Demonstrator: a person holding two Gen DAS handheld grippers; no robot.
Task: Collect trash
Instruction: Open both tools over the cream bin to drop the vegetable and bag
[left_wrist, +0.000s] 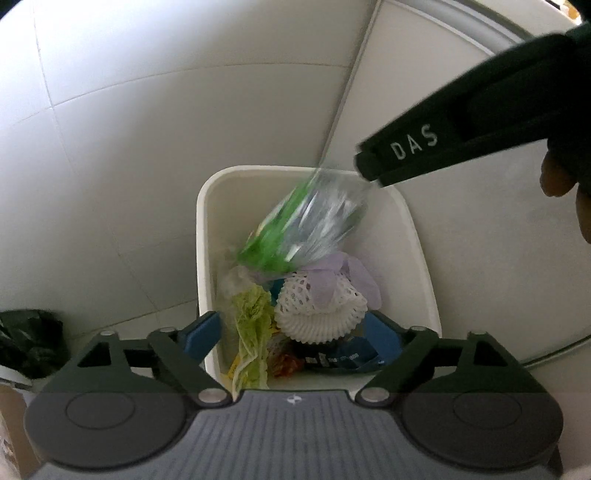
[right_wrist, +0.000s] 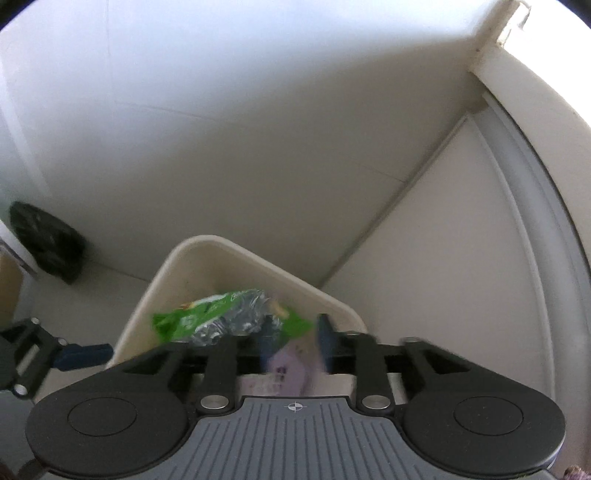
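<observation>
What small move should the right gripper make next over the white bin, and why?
Probably lift the right gripper clear of the bin: its fingers look apart, and the blurred green-and-clear bag hangs over the trash inside.

I see my left gripper (left_wrist: 295, 332) spread wide above the white bin (left_wrist: 207, 236); a blurred green-and-clear plastic bag (left_wrist: 306, 225) hangs over the foam net (left_wrist: 317, 314) and lettuce leaf (left_wrist: 251, 325).
</observation>
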